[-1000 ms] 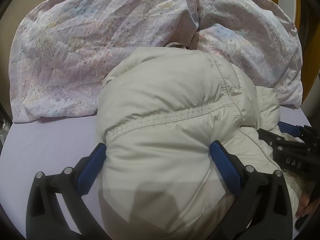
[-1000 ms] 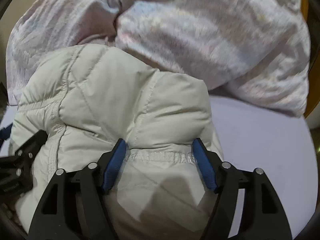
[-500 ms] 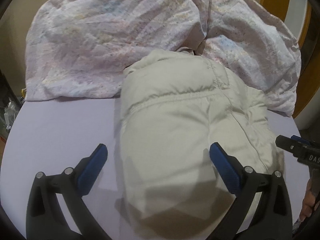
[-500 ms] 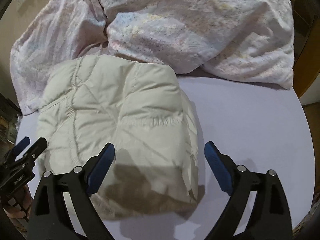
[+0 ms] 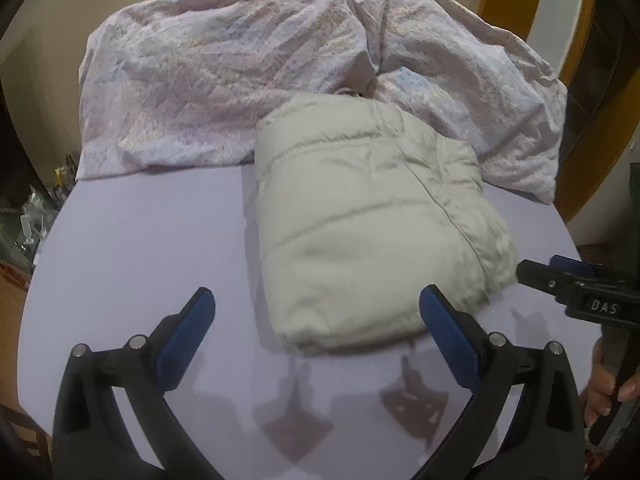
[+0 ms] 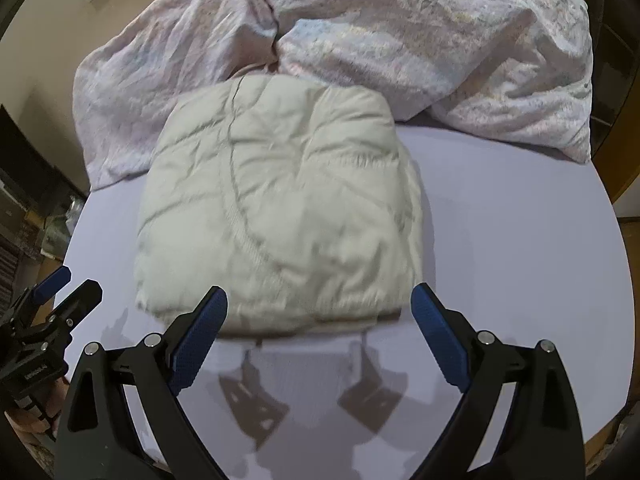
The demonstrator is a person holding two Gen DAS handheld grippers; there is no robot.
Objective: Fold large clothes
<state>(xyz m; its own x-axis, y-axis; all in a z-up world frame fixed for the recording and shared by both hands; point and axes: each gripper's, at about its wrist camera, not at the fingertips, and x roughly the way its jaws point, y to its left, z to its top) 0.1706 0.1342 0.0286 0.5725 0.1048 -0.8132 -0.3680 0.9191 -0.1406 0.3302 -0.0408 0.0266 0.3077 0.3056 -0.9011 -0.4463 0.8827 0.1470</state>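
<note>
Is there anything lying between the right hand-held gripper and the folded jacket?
Nothing visible. Only bare sheet lies between the open right hand-held gripper and the jacket; the duvet sits behind it.

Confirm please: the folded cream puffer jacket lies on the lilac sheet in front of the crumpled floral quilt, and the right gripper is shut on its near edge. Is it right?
One detail is wrong. The right gripper is open and holds nothing; the folded cream puffer jacket lies free beyond its blue pads, as the right wrist view shows. The rest holds: it rests on the lilac sheet, in front of the crumpled floral quilt.
</note>
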